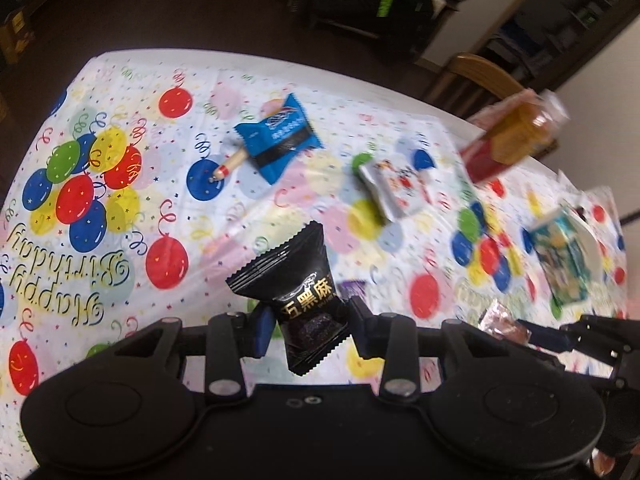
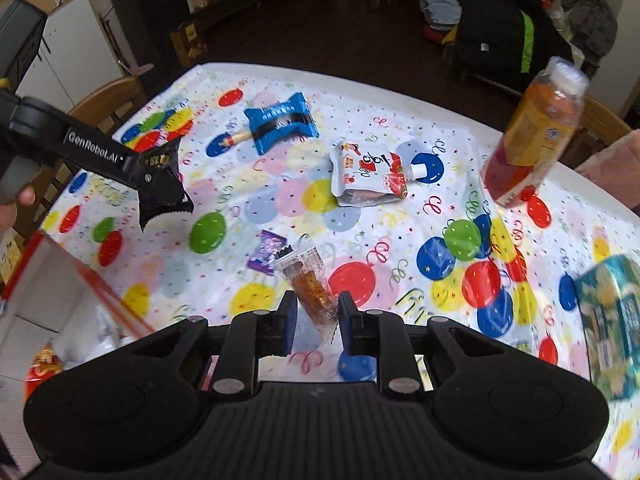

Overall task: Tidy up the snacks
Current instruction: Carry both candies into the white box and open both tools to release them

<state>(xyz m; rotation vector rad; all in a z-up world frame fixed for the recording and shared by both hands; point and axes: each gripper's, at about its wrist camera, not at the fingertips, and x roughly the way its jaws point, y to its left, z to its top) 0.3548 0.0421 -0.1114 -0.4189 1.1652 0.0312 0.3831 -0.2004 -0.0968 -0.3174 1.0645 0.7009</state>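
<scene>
Left wrist: left gripper (image 1: 307,322) clamped on black foil snack packet with gold characters (image 1: 302,300), lifted above balloon-print tablecloth (image 1: 120,260).

Right wrist: right gripper (image 2: 318,322) pinching clear-wrapped amber candy (image 2: 314,290) near tablecloth's front edge; purple wrapped candy (image 2: 266,252) just beyond.

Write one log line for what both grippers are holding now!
left gripper: shut on black packet | right gripper: shut on clear packet | both above table
</scene>
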